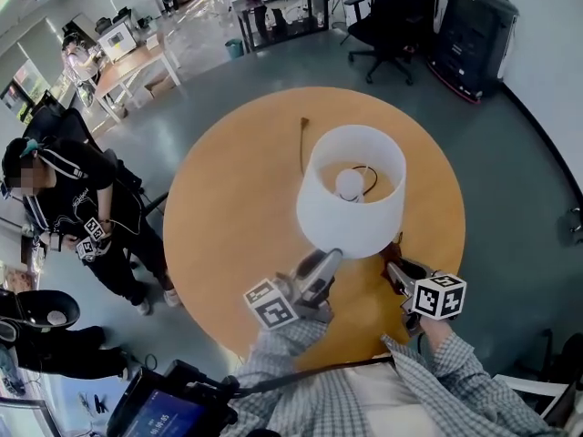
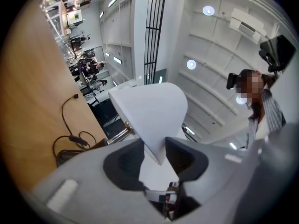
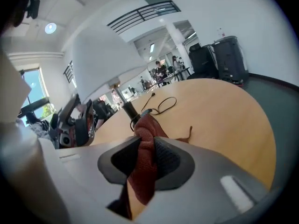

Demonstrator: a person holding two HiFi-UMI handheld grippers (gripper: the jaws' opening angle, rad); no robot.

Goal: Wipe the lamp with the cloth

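The lamp stands mid-table, its white shade point(image 1: 351, 217) open at the top with the bulb point(image 1: 349, 183) showing. My left gripper point(image 1: 330, 258) is shut on the shade's lower rim; in the left gripper view the rim point(image 2: 154, 111) sits pinched between the jaws of the left gripper point(image 2: 155, 146). My right gripper point(image 1: 393, 271) is low beside the shade's near right side, shut on a dark red cloth point(image 1: 397, 247). In the right gripper view the bunched cloth point(image 3: 145, 134) fills the gap of the right gripper point(image 3: 145, 148), with the lamp stem point(image 3: 122, 101) and shade point(image 3: 100, 59) just beyond.
The round wooden table point(image 1: 209, 244) carries the lamp's black cord point(image 1: 303, 139), which loops behind the base point(image 3: 161, 104). A person in dark clothes point(image 1: 73, 189) stands left of the table. An office chair point(image 1: 392, 16) and black cabinet point(image 1: 474, 35) stand far behind.
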